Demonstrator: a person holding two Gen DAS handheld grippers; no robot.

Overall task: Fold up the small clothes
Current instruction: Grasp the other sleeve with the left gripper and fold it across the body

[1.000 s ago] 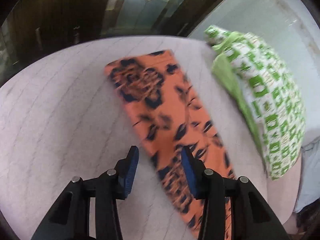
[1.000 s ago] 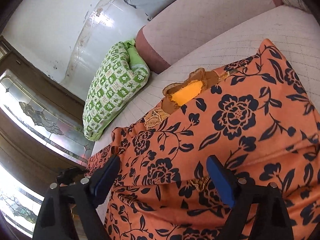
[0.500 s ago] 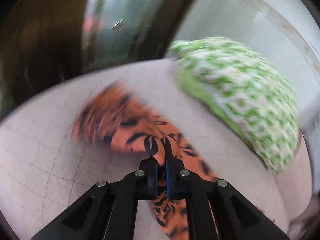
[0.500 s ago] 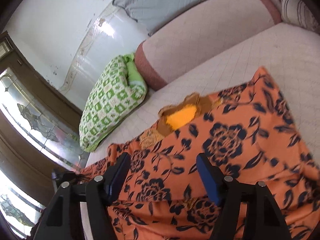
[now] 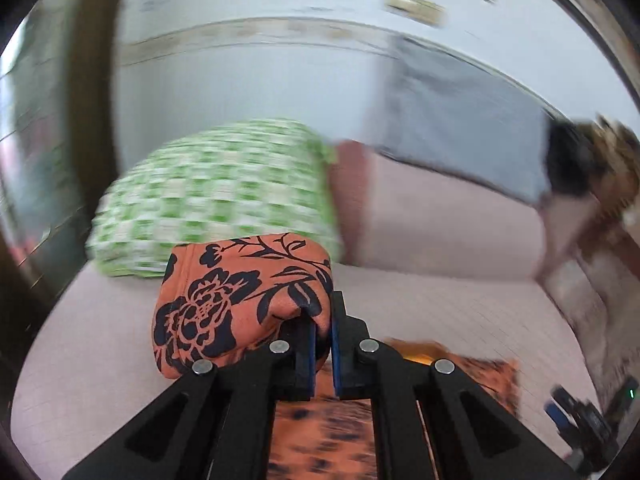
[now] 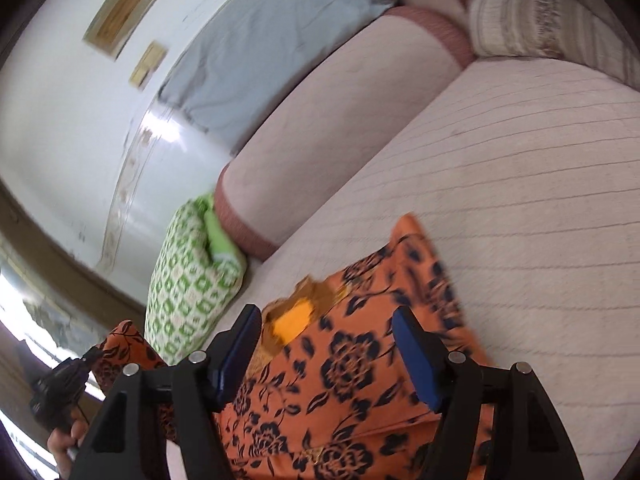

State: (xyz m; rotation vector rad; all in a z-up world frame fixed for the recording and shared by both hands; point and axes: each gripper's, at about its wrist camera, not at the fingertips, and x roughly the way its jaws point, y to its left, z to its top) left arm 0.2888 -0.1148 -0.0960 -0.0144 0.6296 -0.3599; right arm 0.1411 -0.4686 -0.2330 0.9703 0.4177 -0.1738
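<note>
An orange garment with dark floral print [image 6: 352, 364] lies on the pale pink couch seat [image 6: 520, 184]; a yellow inner patch shows at its neckline. My left gripper [image 5: 322, 332] is shut on a lifted end of the garment [image 5: 236, 296], which hangs folded over its left finger above the seat. That lifted end also shows at the lower left of the right wrist view [image 6: 120, 340]. My right gripper [image 6: 326, 354] is open and hovers just over the flat part of the garment, holding nothing.
A green-and-white patterned pillow [image 5: 216, 192] leans at the couch's end, also in the right wrist view [image 6: 188, 280]. A grey cushion [image 6: 256, 64] lies on the couch back [image 6: 340, 132], striped cushions [image 6: 540, 24] at the far corner. A white wall stands behind.
My left gripper closed on the garment's end and lifted it up and over toward the right. My right gripper stayed open and drew back a little from the cloth.
</note>
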